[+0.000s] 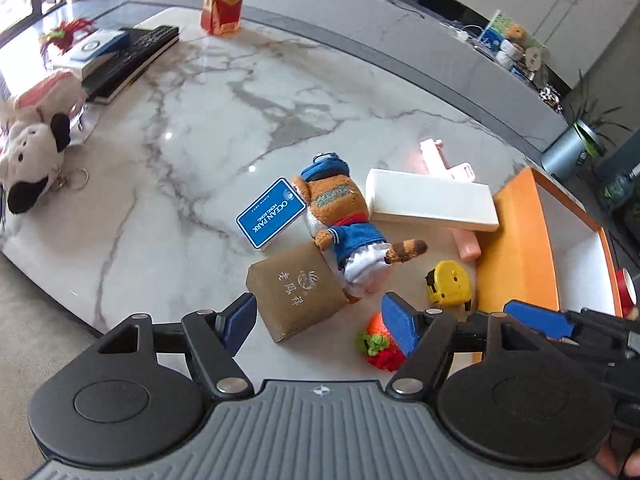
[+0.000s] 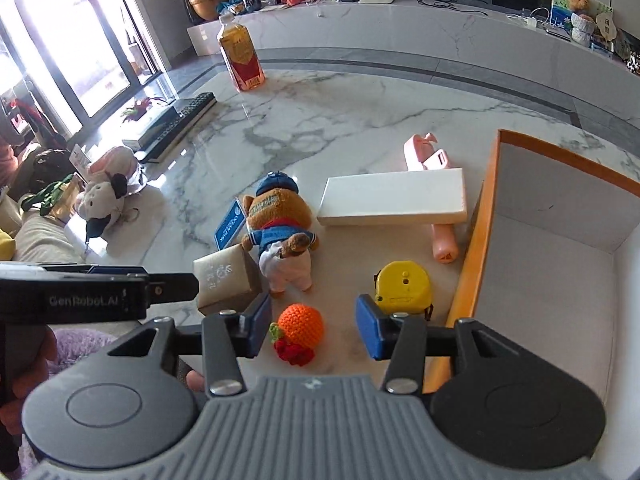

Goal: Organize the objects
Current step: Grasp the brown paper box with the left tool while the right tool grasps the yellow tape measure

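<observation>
Crocheted orange [image 2: 301, 322] between open right hand-held gripper [image 2: 314, 330] fingers

Marble table [image 2: 360, 120], long marble counter [image 2: 400, 28], bright glass doors [image 2: 80, 40]

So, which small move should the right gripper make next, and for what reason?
Probably lower the right gripper straight down over the crocheted orange and close. Its fingers are open and empty, and the orange lies on the marble table between them. The orange box stands open close on the right, so the carry would be short.
</observation>
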`<state>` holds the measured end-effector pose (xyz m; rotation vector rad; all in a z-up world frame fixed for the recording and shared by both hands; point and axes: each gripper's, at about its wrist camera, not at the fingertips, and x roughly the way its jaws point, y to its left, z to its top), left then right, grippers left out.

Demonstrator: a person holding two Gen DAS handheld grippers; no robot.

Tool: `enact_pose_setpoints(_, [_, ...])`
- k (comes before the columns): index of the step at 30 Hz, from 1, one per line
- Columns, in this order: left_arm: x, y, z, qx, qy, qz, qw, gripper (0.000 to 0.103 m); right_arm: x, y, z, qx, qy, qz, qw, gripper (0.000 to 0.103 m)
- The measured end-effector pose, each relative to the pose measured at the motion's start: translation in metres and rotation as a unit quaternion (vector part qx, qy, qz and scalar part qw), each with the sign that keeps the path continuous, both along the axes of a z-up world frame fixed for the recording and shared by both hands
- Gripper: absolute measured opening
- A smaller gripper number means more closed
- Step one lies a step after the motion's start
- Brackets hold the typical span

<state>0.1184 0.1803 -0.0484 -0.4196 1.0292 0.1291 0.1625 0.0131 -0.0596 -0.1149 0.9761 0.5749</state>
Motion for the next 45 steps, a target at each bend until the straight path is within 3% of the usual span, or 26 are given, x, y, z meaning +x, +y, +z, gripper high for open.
enact_pose_setpoints(6, [0.023, 0.005, -0.023, -0.012, 0.029, 0.022, 0.9992, 0.084, 0.021, 0.025, -0.025, -0.097, -0.015, 0.050, 0.994, 0.049])
enact_pose_setpoints(15, [0.042, 0.008, -0.044, -0.012, 0.067, 0.026, 0.9974, 0.082, 0.068, 0.054, -0.060, -0.237, 0.017, 0.124, 0.963, 0.051])
enact_pose_setpoints(16, [0.043, 0.008, -0.047, -0.008, 0.074, 0.023, 0.9970, 0.078, 0.072, 0.058, -0.065, -0.254, 0.022, 0.128, 0.958, 0.052])
enact_pose_setpoints(20, [0.045, 0.010, -0.049, -0.001, 0.075, 0.004, 0.9972, 0.078, 0.091, 0.069, -0.082, -0.294, 0.048, 0.128, 0.946, 0.053])
enact_pose_setpoints(22, [0.044, 0.009, -0.048, 0.012, 0.072, -0.010, 0.9973, 0.076, 0.102, 0.071, -0.087, -0.295, 0.071, 0.122, 0.945, 0.060])
enact_pose_setpoints(29, [0.044, 0.021, -0.043, 0.019, 0.074, -0.040, 0.9963, 0.069, 0.125, 0.073, -0.096, -0.287, 0.128, 0.086, 0.946, 0.061])
enact_pose_setpoints(32, [0.044, 0.027, -0.045, 0.010, 0.073, -0.029, 0.9969, 0.075, 0.127, 0.070, -0.093, -0.274, 0.133, 0.069, 0.950, 0.054])
enact_pose_setpoints(36, [0.045, 0.031, -0.051, -0.008, 0.075, -0.016, 0.9970, 0.081, 0.120, 0.064, -0.090, -0.241, 0.150, 0.059, 0.957, 0.054])
enact_pose_setpoints(41, [0.048, 0.026, -0.053, 0.000, 0.077, -0.015, 0.9969, 0.082, 0.107, 0.060, -0.090, -0.222, 0.148, 0.050, 0.962, 0.054])
enact_pose_setpoints(45, [0.048, 0.022, -0.053, 0.004, 0.071, -0.019, 0.9973, 0.076, 0.102, 0.052, -0.089, -0.202, 0.148, 0.034, 0.967, 0.054])
